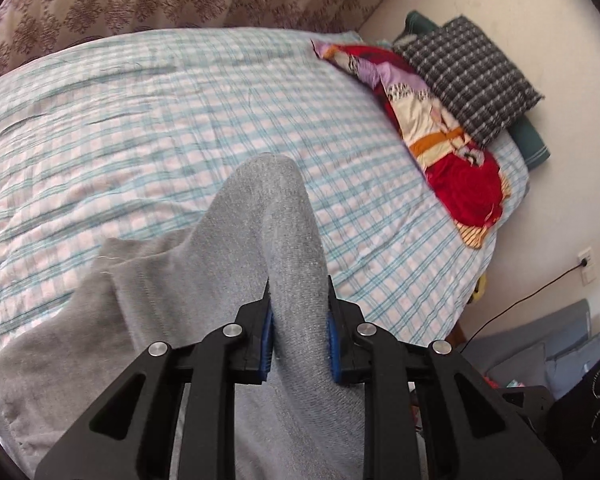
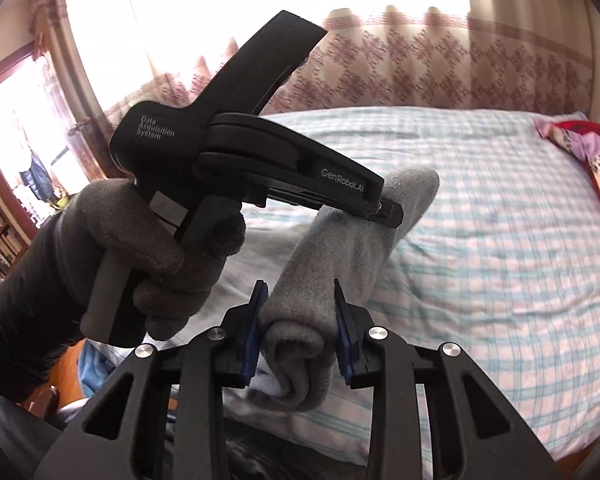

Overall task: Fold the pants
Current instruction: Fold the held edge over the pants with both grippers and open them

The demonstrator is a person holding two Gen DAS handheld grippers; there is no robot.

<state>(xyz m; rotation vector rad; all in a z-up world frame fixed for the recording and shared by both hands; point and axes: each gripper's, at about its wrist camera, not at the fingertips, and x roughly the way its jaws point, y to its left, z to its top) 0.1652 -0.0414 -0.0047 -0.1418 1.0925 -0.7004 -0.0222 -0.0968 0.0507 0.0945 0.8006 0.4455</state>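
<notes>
Grey knit pants (image 1: 260, 240) hang lifted above the near edge of the bed (image 1: 180, 112), gathered into a thick soft roll, with loose cloth trailing down toward the bed's near-left part. The left hand-held gripper (image 1: 300, 320) pinches the roll between its blue pads; the right hand-held gripper (image 2: 298, 320) clamps a bunched end of the same garment, just beside the gloved hand (image 2: 160, 264) carrying the left tool. The fabric looks light, limp and stretchy, not slippery; it will sag wherever unsupported, so hold at the waistband or hems, spread apart. The long axis seems to run from the near edge toward the far curtain side, though bunching makes waist and cuffs hard to tell apart.
</notes>
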